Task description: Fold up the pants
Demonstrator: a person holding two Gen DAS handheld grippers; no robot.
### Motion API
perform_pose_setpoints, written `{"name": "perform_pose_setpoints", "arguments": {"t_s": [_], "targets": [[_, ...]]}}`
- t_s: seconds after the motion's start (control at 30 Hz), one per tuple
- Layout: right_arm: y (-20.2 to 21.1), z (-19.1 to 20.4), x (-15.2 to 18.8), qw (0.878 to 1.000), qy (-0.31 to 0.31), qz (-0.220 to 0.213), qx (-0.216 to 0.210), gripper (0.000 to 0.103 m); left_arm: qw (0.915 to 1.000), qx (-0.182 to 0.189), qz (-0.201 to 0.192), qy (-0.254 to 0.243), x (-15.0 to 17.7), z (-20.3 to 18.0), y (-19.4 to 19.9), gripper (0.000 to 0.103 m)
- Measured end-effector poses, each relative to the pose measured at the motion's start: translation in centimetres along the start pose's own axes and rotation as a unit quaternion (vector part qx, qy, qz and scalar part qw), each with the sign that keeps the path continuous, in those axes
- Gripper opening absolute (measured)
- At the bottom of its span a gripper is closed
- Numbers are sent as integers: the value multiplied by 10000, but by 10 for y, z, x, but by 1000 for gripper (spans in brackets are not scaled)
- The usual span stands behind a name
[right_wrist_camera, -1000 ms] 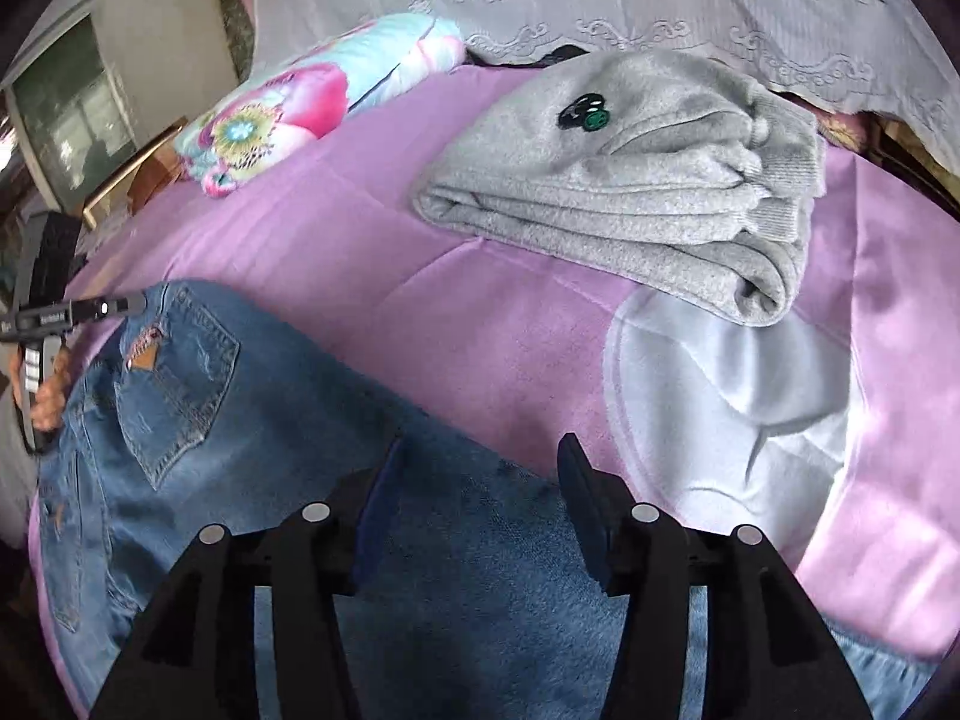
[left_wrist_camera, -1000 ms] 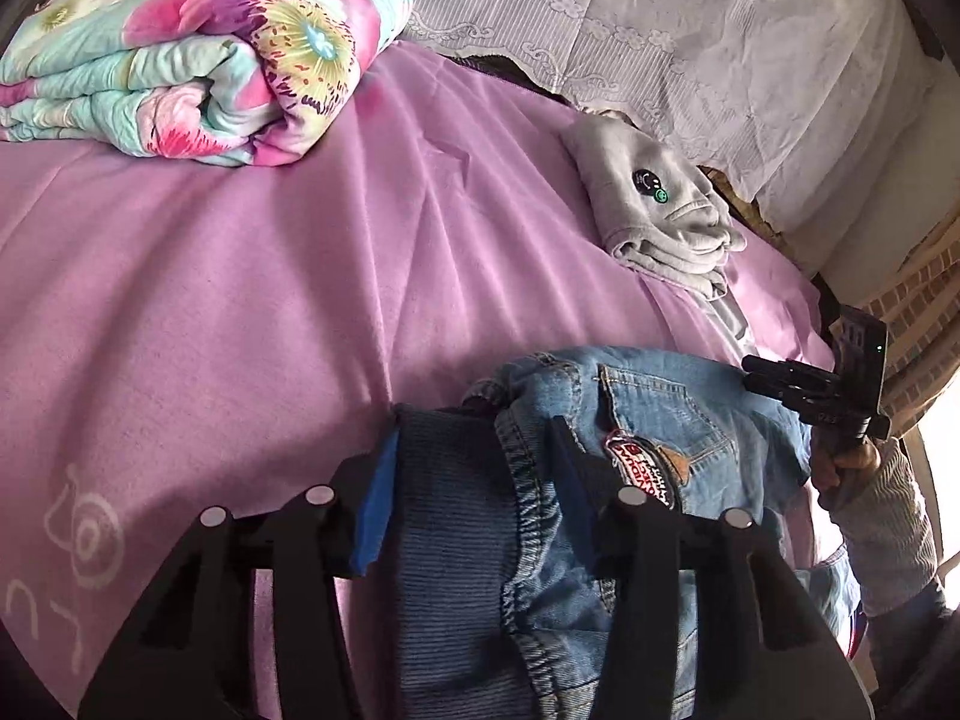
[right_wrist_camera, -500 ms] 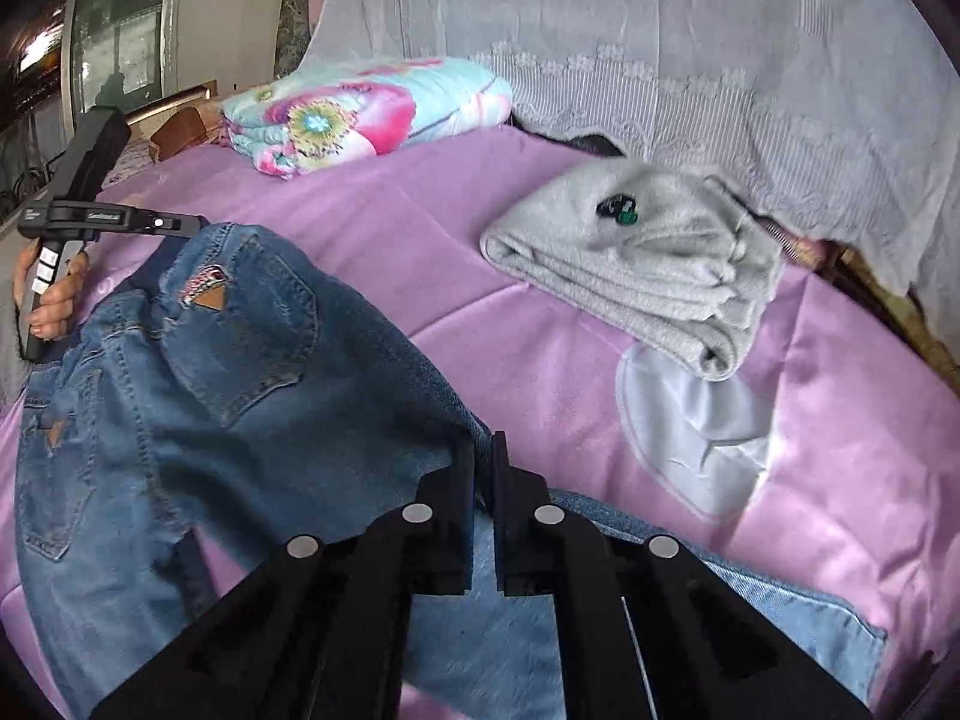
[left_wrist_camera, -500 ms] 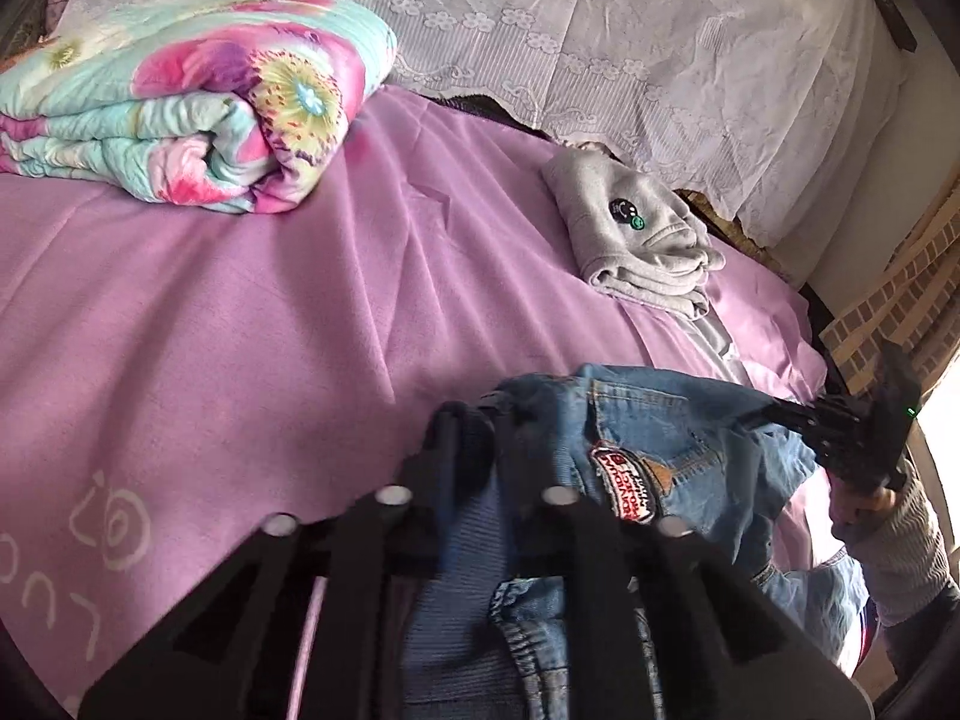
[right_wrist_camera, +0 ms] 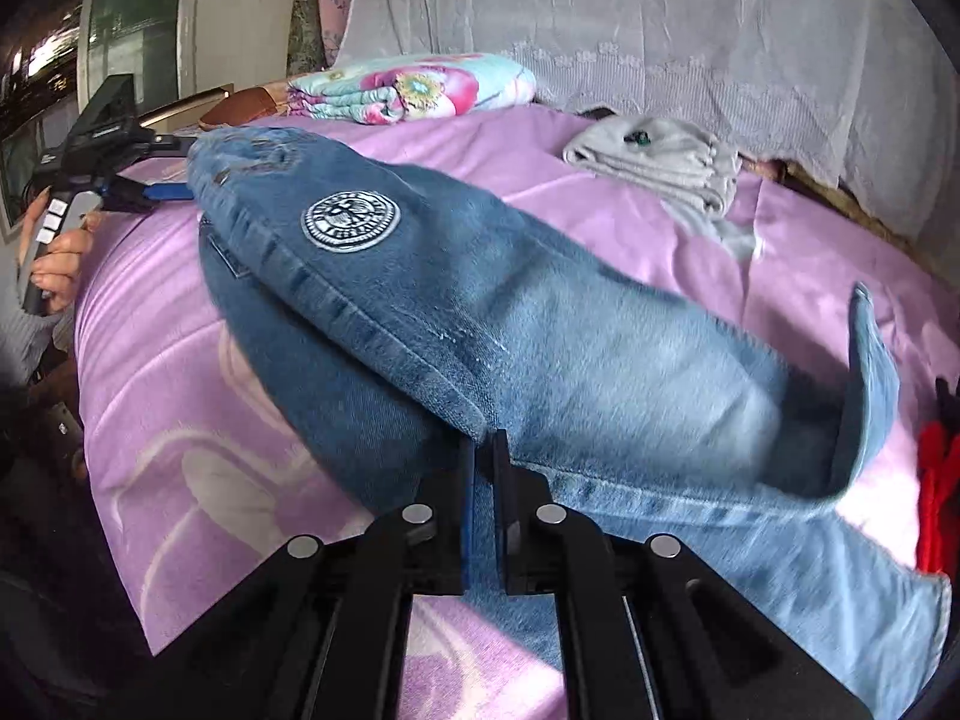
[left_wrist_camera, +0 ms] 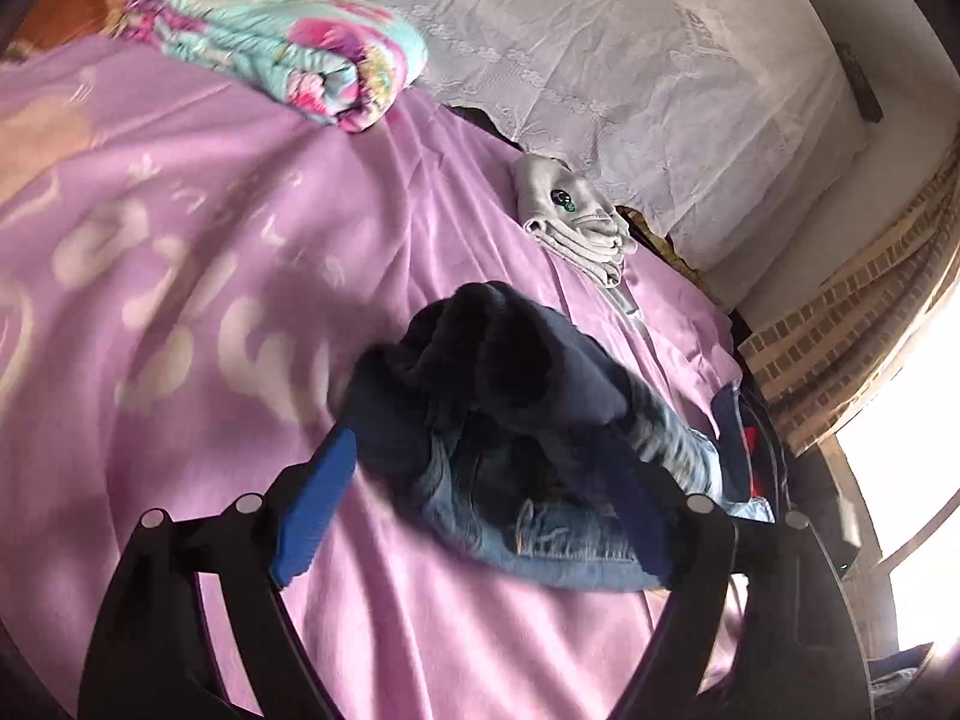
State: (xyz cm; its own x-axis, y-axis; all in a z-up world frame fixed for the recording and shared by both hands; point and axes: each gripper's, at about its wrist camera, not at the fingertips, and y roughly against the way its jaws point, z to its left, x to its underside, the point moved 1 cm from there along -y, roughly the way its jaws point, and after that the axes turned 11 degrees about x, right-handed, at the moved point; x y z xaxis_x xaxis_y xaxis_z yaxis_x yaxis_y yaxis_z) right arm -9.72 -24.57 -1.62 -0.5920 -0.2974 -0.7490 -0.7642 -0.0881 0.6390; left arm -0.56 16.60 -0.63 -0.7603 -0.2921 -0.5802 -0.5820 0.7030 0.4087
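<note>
The right gripper (right_wrist_camera: pixel 483 468) was clamped tight on a seam edge of the jeans (right_wrist_camera: pixel 540 324), which lay folded over on the purple bedsheet (right_wrist_camera: pixel 174 396). The left gripper (left_wrist_camera: pixel 480 498) had its blue-padded jaws spread wide around the bunched denim, gripping nothing. A folded grey sweater (right_wrist_camera: pixel 666 162) and a floral quilt (right_wrist_camera: pixel 414 87) sat further back.

Purple-sheeted bed (right_wrist_camera: pixel 600 192) bearing jeans (right_wrist_camera: pixel 540 324), folded grey garment (right_wrist_camera: pixel 666 162), floral quilt (right_wrist_camera: pixel 414 87).
</note>
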Motion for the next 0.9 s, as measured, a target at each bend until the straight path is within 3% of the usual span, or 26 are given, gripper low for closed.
{"name": "perform_pose_setpoints", "arguments": {"t_s": [0.13,0.4,0.57,0.67,0.77,0.83,0.9], "targets": [[-1,-6,-4,9997,-186,-10,-145,6,9978,294,-141,572,12,8,8,79],[-12,-9,4,9977,-469,244,-419,6,9956,467,360,723,10,-2,-17,78],[-14,-10,4,9973,-534,261,-436,7,9923,546,561,957,12,-11,-23,58],[-16,-16,4,9952,-737,295,-580,7,9952,258,673,666,9,-25,-26,57],[-14,-16,4,9945,-832,259,-585,7,9937,40,796,790,9,-17,-42,57],[-5,-18,-4,9939,-918,21,-613,7,9914,93,866,978,6,-9,-55,42],[10,-22,-21,9925,-1003,-335,-611,7,9937,-77,832,748,-14,-16,-62,33]]}}
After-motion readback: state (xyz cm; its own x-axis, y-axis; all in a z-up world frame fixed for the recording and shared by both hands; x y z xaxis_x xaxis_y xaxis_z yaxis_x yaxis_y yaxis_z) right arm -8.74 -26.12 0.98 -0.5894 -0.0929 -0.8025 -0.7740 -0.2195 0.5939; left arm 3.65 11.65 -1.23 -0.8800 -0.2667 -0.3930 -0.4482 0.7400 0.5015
